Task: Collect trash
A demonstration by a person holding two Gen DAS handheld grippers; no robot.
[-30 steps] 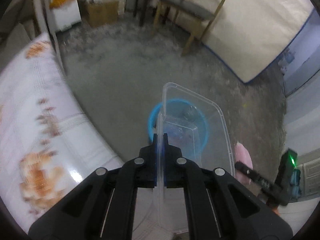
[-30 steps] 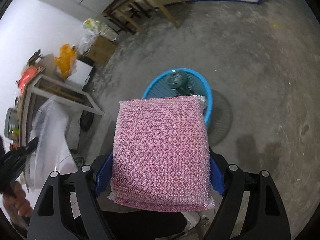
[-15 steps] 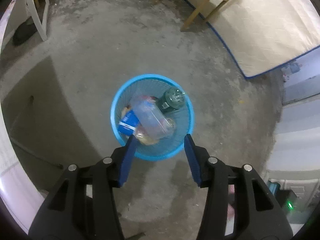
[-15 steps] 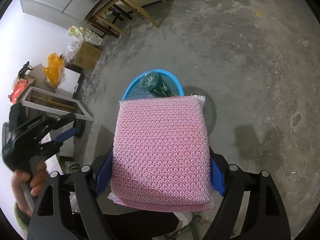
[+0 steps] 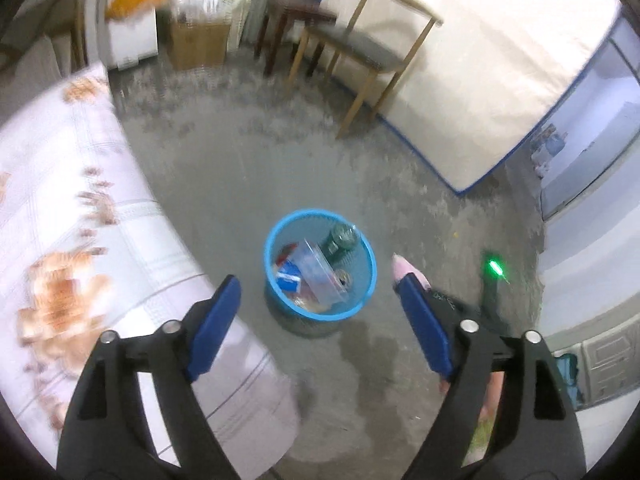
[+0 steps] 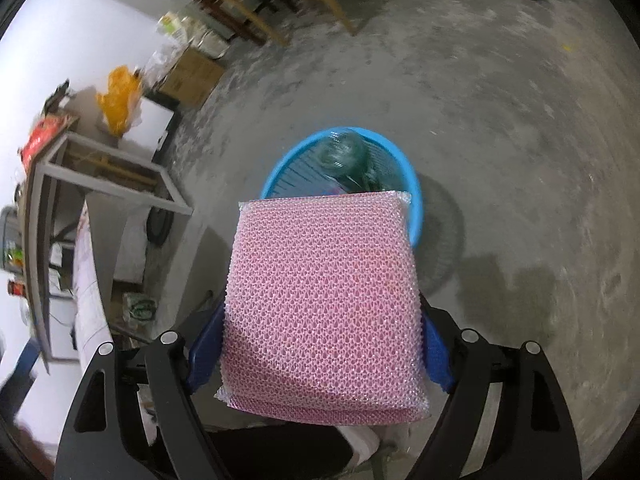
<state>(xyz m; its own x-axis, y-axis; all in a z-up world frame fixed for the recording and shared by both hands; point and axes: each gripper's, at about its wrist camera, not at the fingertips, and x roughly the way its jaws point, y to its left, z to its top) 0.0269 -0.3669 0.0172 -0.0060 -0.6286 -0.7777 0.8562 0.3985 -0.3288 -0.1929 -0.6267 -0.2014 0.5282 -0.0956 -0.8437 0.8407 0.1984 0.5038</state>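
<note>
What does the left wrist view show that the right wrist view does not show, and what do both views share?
Only the left wrist view shows the inside of the blue bin fully: a clear plastic container among other trash, and the left tool empty, its jaws opening. Only the right wrist view shows the right tool gripping the pink sponge on both sides, with the sponge covering much of the bin. Both share the bin, the green bottle in it, and the concrete floor.

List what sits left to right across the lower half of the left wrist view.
Floral tablecloth → blue trash basket → pink sponge pack in the right gripper → green indicator light.
</note>
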